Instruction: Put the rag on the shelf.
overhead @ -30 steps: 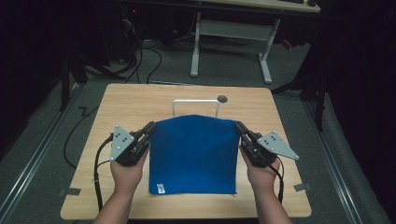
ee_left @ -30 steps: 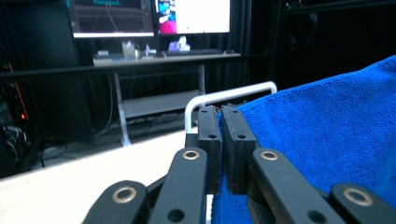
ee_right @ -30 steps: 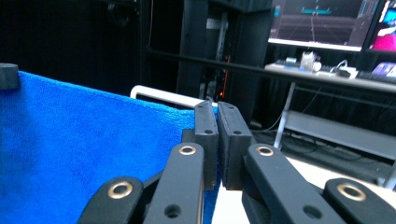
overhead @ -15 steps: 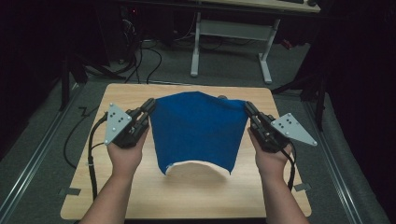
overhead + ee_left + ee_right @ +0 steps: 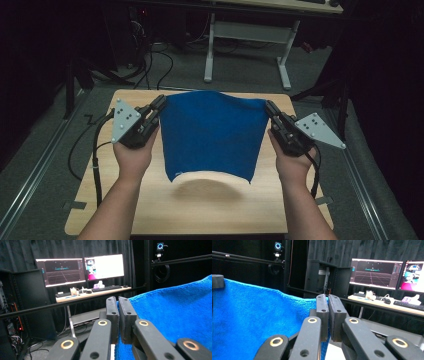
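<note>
A blue terry-cloth towel (image 5: 212, 135) hangs stretched above the light wooden table (image 5: 150, 210), its top edge taut between the two grippers. The left gripper (image 5: 159, 106) has its jaws clamped on the towel's upper left corner; the right gripper (image 5: 270, 107) has its jaws clamped on the upper right corner. The towel's lower edge curls free just above the tabletop, and bare wood lies open below it towards the table's near edge.
</note>
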A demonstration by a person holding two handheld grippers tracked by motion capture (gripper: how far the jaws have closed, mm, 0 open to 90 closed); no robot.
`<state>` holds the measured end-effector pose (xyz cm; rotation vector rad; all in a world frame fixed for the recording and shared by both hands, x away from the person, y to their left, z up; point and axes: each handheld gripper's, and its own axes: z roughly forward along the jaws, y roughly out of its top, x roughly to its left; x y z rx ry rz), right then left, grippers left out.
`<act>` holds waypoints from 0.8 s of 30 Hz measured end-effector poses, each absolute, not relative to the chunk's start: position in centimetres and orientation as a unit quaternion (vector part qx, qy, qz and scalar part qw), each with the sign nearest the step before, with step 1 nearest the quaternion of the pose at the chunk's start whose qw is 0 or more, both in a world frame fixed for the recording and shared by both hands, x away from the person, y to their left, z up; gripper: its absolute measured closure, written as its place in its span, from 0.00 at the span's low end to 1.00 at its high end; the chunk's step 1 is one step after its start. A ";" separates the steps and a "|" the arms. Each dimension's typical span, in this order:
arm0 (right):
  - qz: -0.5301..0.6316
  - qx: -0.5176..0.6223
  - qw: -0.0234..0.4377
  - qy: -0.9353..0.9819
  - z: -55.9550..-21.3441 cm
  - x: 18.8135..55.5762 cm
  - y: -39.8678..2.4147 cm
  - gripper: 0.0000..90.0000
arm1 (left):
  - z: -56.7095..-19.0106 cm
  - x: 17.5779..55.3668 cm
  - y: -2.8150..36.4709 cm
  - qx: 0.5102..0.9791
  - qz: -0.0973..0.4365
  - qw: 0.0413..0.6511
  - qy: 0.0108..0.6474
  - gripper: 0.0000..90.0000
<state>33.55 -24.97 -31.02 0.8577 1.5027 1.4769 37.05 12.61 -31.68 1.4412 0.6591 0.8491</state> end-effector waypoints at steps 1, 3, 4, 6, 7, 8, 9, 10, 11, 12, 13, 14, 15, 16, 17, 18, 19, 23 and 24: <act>0.589 0.342 0.420 0.600 -31.0 33.6 -25.0 0.98 | -31.5 37.3 12.6 0.628 0.372 0.620 0.287 0.97; 0.589 0.346 0.418 0.599 -30.4 34.2 -25.2 0.98 | -31.0 38.4 12.5 0.633 0.377 0.611 0.291 0.97; 0.589 0.346 0.418 0.599 -30.4 34.2 -25.2 0.98 | -31.0 38.4 12.5 0.633 0.377 0.611 0.291 0.97; 0.595 0.351 0.409 0.597 -30.0 34.8 -25.5 0.98 | -30.8 39.3 12.2 0.640 0.385 0.598 0.290 0.97; 0.592 0.352 0.413 0.597 -29.8 35.1 -25.5 0.98 | -30.7 39.8 12.1 0.642 0.388 0.594 0.291 0.97; 0.590 0.352 0.415 0.596 -29.6 35.6 -25.5 0.98 | -30.5 40.1 12.1 0.641 0.390 0.593 0.293 0.97; 0.590 0.356 0.414 0.595 -29.3 36.2 -25.5 0.98 | -30.4 40.6 12.1 0.640 0.391 0.592 0.294 0.97; 0.588 0.356 0.418 0.594 -29.1 36.4 -25.6 0.98 | -30.3 40.9 12.2 0.639 0.390 0.593 0.296 0.97; 0.588 0.358 0.419 0.592 -28.8 36.9 -25.6 0.98 | -29.9 41.9 12.2 0.638 0.394 0.589 0.301 0.97; 0.587 0.360 0.419 0.592 -28.6 37.2 -25.7 0.98 | -29.8 42.2 12.2 0.638 0.395 0.588 0.301 0.97; 0.586 0.361 0.420 0.591 -28.4 37.4 -25.7 0.98 | -29.6 42.7 12.2 0.637 0.393 0.590 0.302 0.97; 0.585 0.362 0.422 0.590 -28.2 37.9 -25.7 0.98 | -29.4 43.0 12.2 0.637 0.396 0.588 0.302 0.97; 0.584 0.365 0.421 0.591 -28.0 38.2 -25.8 0.98 | -29.4 43.3 12.1 0.638 0.400 0.586 0.301 0.97; 0.584 0.365 0.421 0.591 -28.0 38.2 -25.8 0.98 | -29.4 43.3 12.1 0.638 0.400 0.586 0.301 0.97; 0.577 0.367 0.426 0.592 -27.7 39.0 -25.8 0.98 | -29.1 44.1 11.8 0.642 0.407 0.577 0.299 0.97; 0.577 0.367 0.426 0.592 -27.7 39.0 -25.8 0.98 | -29.1 44.1 11.8 0.642 0.407 0.577 0.299 0.97; 0.576 0.368 0.427 0.592 -27.7 39.4 -25.8 0.98 | -28.9 44.6 11.7 0.644 0.409 0.573 0.300 0.97; 0.558 0.383 0.427 0.600 -28.1 41.9 -25.6 0.98 | -28.9 46.9 11.4 0.649 0.414 0.560 0.305 0.97; 0.558 0.383 0.427 0.600 -28.1 41.9 -25.6 0.98 | -28.9 46.9 11.4 0.649 0.414 0.560 0.305 0.97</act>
